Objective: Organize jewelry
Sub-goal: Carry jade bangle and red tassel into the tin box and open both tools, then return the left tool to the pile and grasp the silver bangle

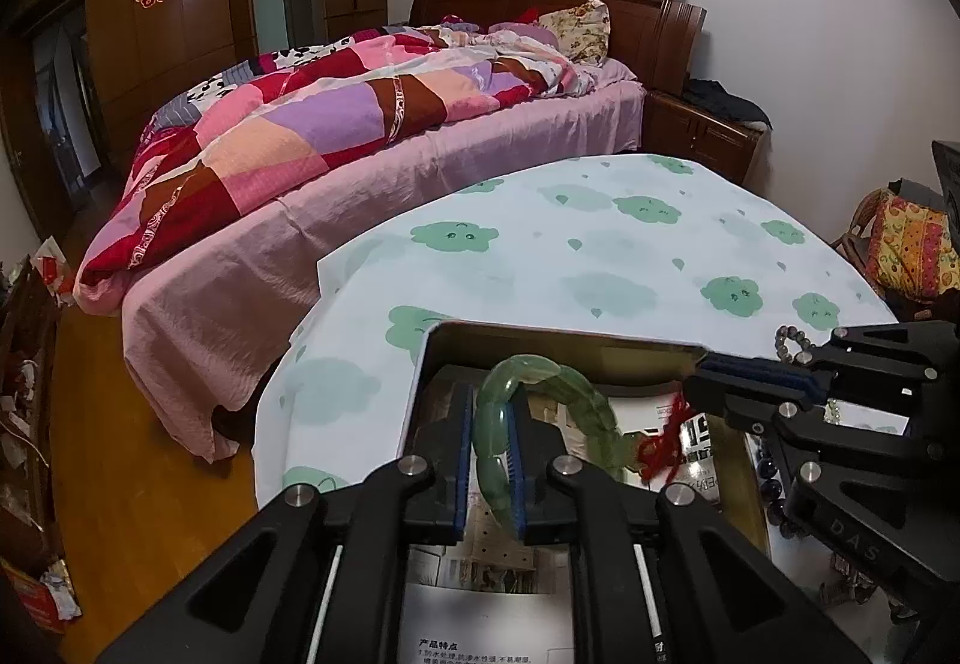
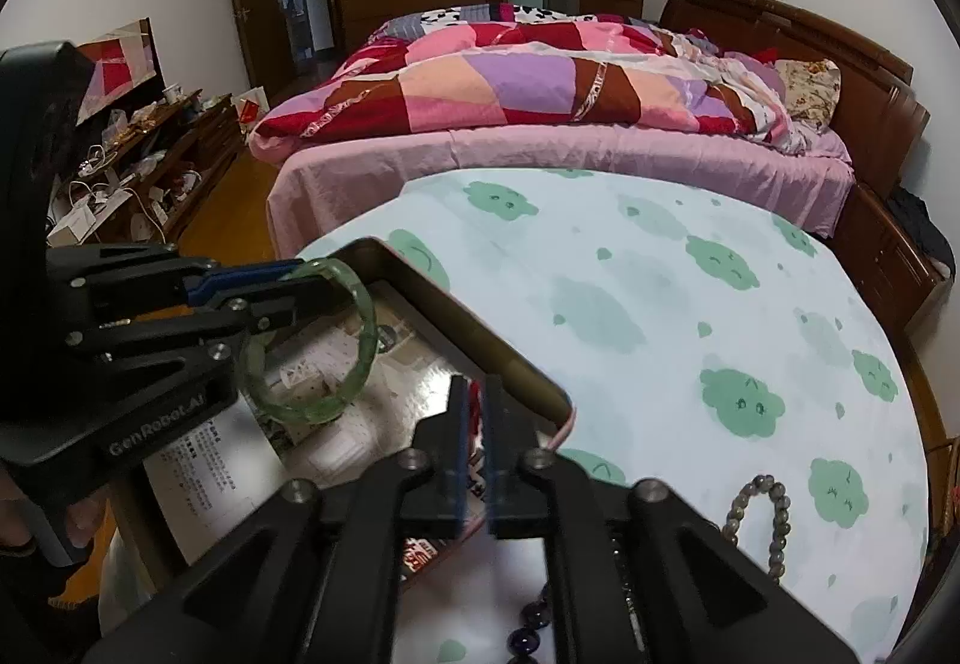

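Note:
My left gripper (image 1: 491, 457) is shut on a green jade bangle (image 1: 561, 400) and holds it above the open metal box (image 1: 558, 346); the bangle also shows in the right wrist view (image 2: 318, 346), held by the left gripper (image 2: 282, 298). My right gripper (image 2: 474, 442) hovers over the box's near right corner (image 2: 528, 382), its jaws a narrow gap apart; red cord (image 1: 663, 439) hangs by it, and I cannot tell if it is gripped. It shows at the right in the left wrist view (image 1: 714, 376). A grey bead bracelet (image 2: 759, 514) lies on the table.
The table wears a white cloth with green clouds (image 2: 690, 316). Dark purple beads (image 2: 528, 628) lie near the right gripper's base. Printed papers (image 2: 228, 460) line the box. A bed with a patchwork quilt (image 2: 540, 88) stands beyond the table.

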